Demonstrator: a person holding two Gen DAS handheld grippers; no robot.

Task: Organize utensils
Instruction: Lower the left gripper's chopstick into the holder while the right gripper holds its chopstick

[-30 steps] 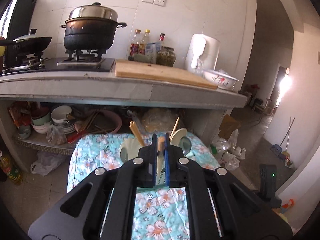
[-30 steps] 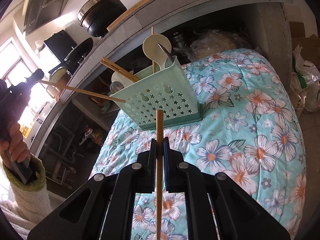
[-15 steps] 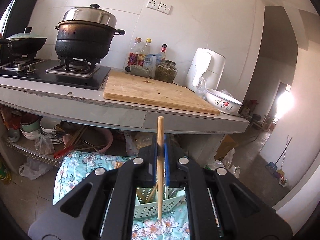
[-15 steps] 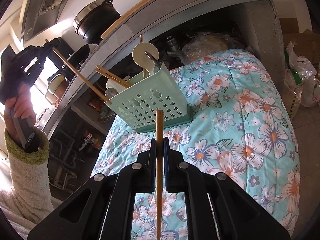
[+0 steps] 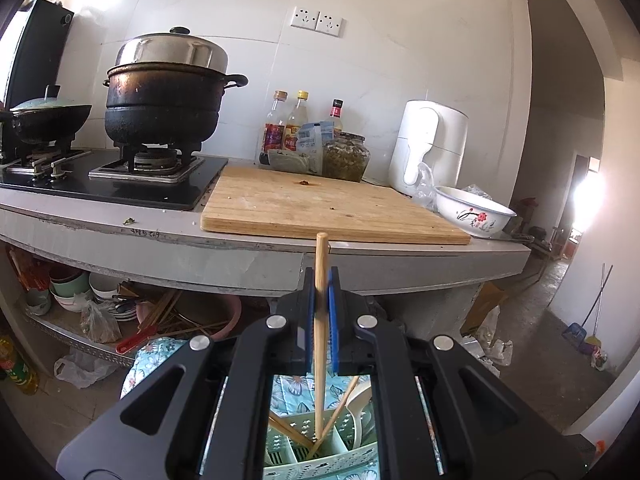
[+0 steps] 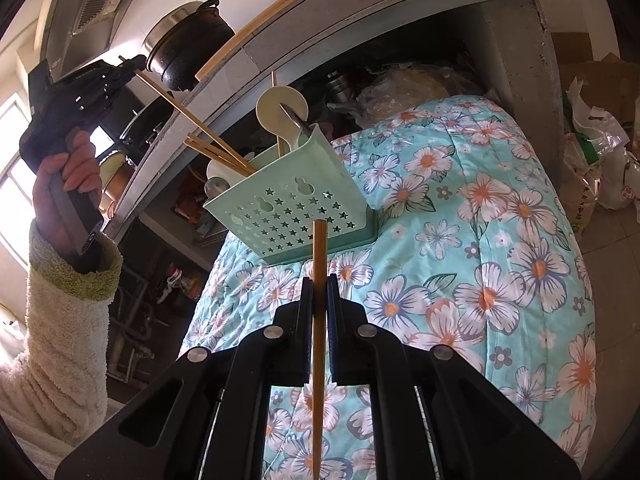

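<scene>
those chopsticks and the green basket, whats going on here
A person holds a two-finger tool in each hand, sorting utensils into a mint green basket that sits on a floral quilt. The left tool is shut on one chopstick, whose lower end reaches down into the basket among other chopsticks and a spoon. The right tool is shut on a second chopstick, short of the basket and not yet in it.
</scene>
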